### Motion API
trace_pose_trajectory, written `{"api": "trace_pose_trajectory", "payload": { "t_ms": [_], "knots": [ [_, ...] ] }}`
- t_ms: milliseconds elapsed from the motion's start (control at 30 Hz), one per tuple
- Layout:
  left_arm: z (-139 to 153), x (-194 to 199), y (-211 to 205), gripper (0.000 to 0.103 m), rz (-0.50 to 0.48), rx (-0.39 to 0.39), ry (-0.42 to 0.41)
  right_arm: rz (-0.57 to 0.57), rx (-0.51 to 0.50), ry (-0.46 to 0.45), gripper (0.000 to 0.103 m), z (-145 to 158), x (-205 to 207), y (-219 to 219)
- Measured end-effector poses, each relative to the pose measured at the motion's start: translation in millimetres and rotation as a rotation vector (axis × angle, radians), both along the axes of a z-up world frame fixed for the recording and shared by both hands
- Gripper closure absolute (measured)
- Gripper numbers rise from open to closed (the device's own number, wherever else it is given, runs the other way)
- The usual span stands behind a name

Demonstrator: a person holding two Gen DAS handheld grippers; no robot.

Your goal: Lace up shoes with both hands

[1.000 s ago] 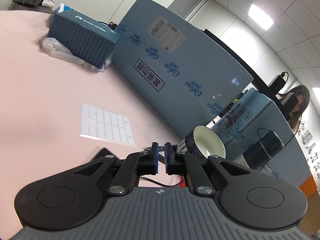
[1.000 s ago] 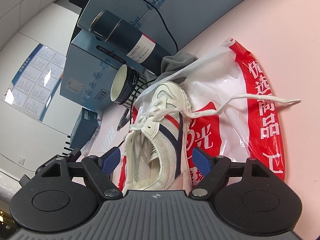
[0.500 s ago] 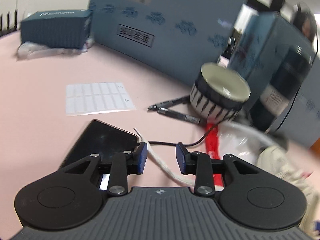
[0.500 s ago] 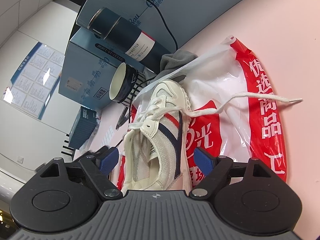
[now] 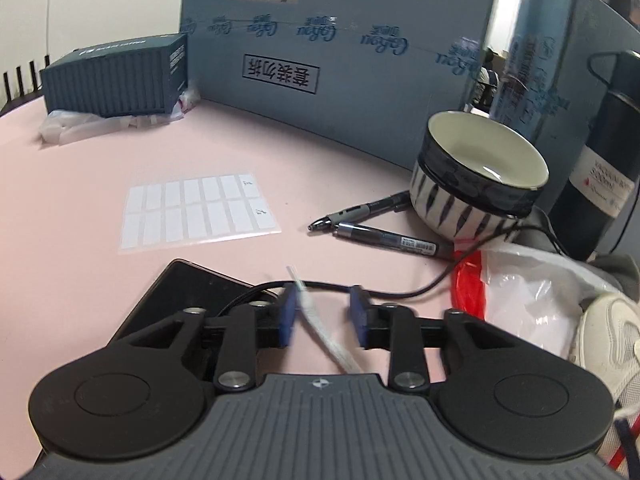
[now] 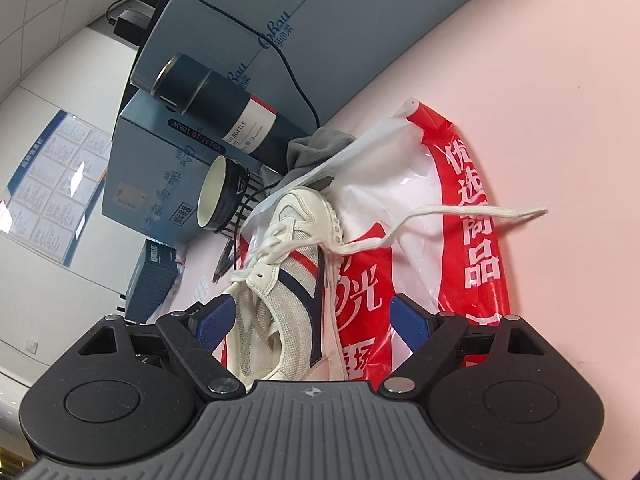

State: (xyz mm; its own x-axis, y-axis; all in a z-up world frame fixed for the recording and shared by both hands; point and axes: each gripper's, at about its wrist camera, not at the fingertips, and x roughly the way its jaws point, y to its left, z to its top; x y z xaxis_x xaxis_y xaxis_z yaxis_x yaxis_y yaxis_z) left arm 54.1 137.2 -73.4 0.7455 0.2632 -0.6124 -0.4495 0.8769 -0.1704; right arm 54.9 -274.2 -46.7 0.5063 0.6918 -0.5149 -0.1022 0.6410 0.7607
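A white sneaker (image 6: 288, 280) with navy and red stripes lies on a red and white plastic bag (image 6: 460, 240); its toe shows at the right edge of the left wrist view (image 5: 608, 332). One white lace end (image 5: 320, 328) runs between the fingers of my left gripper (image 5: 322, 316), close to the left pad. The jaws are closing, with a gap still visible and the pads not pressing on the lace. The other lace end (image 6: 480, 214) trails right across the bag. My right gripper (image 6: 312, 318) stands wide open over the sneaker's heel.
On the pink table sit a striped bowl (image 5: 480, 176), two pens (image 5: 384, 236), a black phone (image 5: 188, 292), a label sheet (image 5: 196, 212) and a black cable (image 5: 400, 292). Behind them stand a dark bottle (image 5: 604, 168), large blue boxes (image 5: 340, 40) and a dark box (image 5: 116, 80).
My left gripper swung down from facing the boxes to the table, rolled level and opened around the lace end. The right gripper and the sneaker have hardly moved.
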Motion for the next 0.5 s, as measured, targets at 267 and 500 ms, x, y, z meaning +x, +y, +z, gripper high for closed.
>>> {"api": "trace_pose_trajectory", "payload": {
  "t_ms": [267,500],
  "knots": [
    [9.6,-2.2,-1.3,0.101,-0.066,0.005,0.045,-0.015,0.017,-0.061,0.023,6.6,1.6,5.7],
    [31.2,-2.4,-16.1,0.101,-0.168,0.057,0.06,0.056,-0.13,-0.145,0.02,14.3,2.0,25.9]
  ]
}}
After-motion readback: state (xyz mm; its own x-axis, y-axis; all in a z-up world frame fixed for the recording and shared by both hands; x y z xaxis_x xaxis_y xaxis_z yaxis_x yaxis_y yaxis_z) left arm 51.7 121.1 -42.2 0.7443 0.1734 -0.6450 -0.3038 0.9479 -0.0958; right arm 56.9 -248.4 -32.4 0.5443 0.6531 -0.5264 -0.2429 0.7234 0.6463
